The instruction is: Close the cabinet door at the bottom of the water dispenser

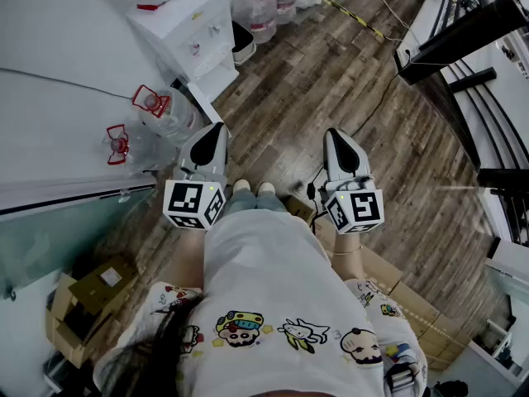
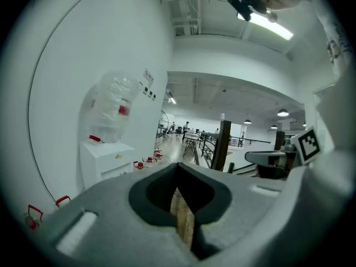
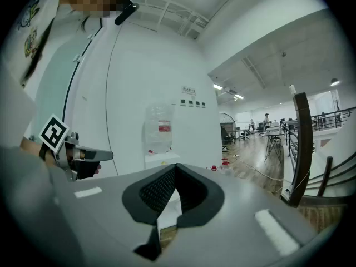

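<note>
The person is holding two grippers, the left gripper (image 1: 218,128) and right gripper (image 1: 334,132), with one water dispenser (image 1: 183,25) and two jugs (image 1: 157,110) sitting nearest.

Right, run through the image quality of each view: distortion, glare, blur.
Head view: evenly lit, wide-angle bend in the floor planks, white wall nearly washed out. Left gripper view: fisheye circle with black corners, ceiling light strip glaring, the left gripper up close looks soft. Right gripper view: same fisheye and dark corners, and the railing post bows.
</note>
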Demonstrator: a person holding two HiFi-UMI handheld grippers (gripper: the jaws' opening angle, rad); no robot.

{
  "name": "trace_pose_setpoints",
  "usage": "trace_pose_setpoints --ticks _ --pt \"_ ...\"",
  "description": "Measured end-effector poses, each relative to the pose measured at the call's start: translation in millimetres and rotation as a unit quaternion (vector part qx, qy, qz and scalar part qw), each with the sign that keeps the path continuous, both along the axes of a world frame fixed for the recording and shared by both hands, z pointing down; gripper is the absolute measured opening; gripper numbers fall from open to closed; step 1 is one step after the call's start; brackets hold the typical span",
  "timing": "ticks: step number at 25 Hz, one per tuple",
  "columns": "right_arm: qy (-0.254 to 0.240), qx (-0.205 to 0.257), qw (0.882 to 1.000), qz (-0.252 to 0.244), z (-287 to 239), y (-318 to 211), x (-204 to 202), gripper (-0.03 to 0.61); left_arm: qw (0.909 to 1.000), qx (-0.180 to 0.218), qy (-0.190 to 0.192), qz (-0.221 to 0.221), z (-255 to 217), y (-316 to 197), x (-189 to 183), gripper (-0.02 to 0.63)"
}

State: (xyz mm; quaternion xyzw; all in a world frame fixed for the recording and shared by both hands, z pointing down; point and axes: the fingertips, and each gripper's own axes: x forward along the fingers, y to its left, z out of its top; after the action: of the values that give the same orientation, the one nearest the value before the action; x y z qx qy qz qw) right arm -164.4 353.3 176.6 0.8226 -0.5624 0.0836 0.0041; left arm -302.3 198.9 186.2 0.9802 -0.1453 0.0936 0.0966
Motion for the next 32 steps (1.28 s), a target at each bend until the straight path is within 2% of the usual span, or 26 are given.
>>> trace_pose_setpoints --ticks 10,17,26,32 --pt "-0.017 0.031 0.999 0.001 -5.8 28.1 13.5 0.009 0.9999 0.007 0.015 0.005 -8.7 22.5 19.7 0.000" --pt "-0.026 0.031 0.999 -0.007 -5.6 34.1 24.4 0.012 0.9998 0.008 0.016 0.009 -9.6 27.2 38.8 0.008" --pt "-0.039 0.028 0.999 -0.011 8.4 6.5 61.6 0.047 0.9998 0.006 0.008 0.015 3.3 -0.7 77.4 0.059" --pt "-0.053 0.018 0.998 -0.022 18.9 -29.6 97.9 0.080 0.9999 -0.006 0.007 0.007 14.3 -37.6 114.6 0.064"
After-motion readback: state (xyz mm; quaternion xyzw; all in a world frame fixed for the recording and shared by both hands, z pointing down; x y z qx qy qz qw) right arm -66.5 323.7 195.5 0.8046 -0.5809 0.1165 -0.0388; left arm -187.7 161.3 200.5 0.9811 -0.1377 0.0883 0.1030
